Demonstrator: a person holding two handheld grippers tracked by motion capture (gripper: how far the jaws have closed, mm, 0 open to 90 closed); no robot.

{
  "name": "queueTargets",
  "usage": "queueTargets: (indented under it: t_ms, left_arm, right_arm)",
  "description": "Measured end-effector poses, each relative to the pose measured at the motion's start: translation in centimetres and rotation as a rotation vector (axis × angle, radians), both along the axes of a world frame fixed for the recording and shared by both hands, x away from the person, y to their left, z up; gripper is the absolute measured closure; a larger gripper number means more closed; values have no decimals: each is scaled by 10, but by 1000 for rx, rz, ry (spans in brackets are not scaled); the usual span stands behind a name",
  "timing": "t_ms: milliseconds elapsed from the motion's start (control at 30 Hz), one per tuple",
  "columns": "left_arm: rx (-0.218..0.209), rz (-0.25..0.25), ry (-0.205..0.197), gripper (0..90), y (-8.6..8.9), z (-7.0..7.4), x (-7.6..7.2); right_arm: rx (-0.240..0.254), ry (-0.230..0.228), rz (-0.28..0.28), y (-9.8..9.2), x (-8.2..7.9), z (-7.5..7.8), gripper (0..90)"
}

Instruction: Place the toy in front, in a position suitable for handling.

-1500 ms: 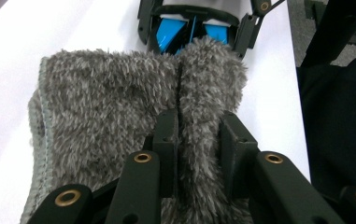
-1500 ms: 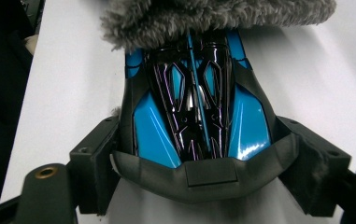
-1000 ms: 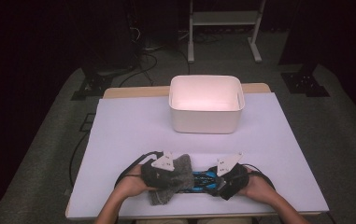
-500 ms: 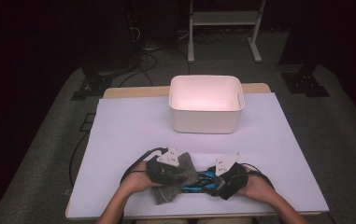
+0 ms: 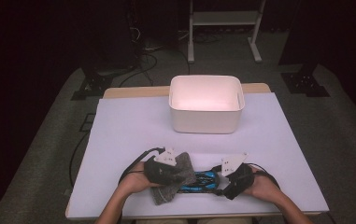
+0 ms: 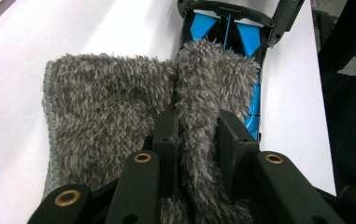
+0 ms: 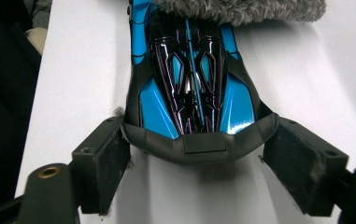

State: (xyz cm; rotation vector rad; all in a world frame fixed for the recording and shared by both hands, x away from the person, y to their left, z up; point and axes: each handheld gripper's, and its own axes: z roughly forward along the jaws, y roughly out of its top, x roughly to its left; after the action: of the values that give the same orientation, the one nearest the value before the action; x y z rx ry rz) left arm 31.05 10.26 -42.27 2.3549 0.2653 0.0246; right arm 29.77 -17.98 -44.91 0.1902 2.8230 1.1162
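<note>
A blue and black toy car (image 5: pixel 202 181) lies along the table's near edge. A grey fuzzy cloth (image 5: pixel 173 179) is draped over its left end. My left gripper (image 5: pixel 180 176) is shut on a fold of that cloth (image 6: pixel 119 102), with the car's blue body (image 6: pixel 248 37) showing just beyond it. My right gripper (image 5: pixel 220 182) holds the car's other end. Its jaws have just been closing a little and its pads (image 7: pixel 105 154) press on the black rear corners of the car (image 7: pixel 189 79). In their own views, the left gripper (image 6: pixel 199 128) pinches the pile and the right gripper (image 7: pixel 203 158) spans the car.
A white plastic bin (image 5: pixel 207 119) stands at the middle back of the white-covered table (image 5: pixel 129 126). The person's forearms come in over the near edge. Past the table there are dark floor, cables and a white stand.
The left gripper and the cloth have slid slightly to the right along the car. The right gripper and the car have stayed where they were.
</note>
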Motion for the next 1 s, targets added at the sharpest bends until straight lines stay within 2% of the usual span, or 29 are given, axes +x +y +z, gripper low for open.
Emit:
queueTargets:
  t_ms: [167,267,333,400,533,700,800,933,1000]
  left_arm:
    - [2,-15,-14,715,-7,4,-2]
    - [31,-44,-48,715,-18,8,-5]
    - [65,-64,-75,714,-24,12,-6]
    - [60,-77,-79,715,-29,14,-6]
    - [67,-126,-90,722,-49,18,-9]
    - [110,-203,-117,722,-78,17,-15]
    - [109,-208,-113,736,-79,16,-16]
    - [117,-185,-110,762,-72,16,-13]
    - [132,-173,-130,774,-71,17,-12]
  right_arm:
    - [9,5,6,1,1,-1,225]
    - [5,3,4,4,1,0,225]
    - [1,2,6,7,1,0,225]
    - [5,5,7,9,2,0,225]
    - [9,4,8,12,2,-1,225]
    - [7,-2,12,19,2,-1,226]
    - [11,2,8,16,2,-1,226]
    - [13,-1,6,15,1,-1,226]
    - [10,0,6,18,1,-1,226]
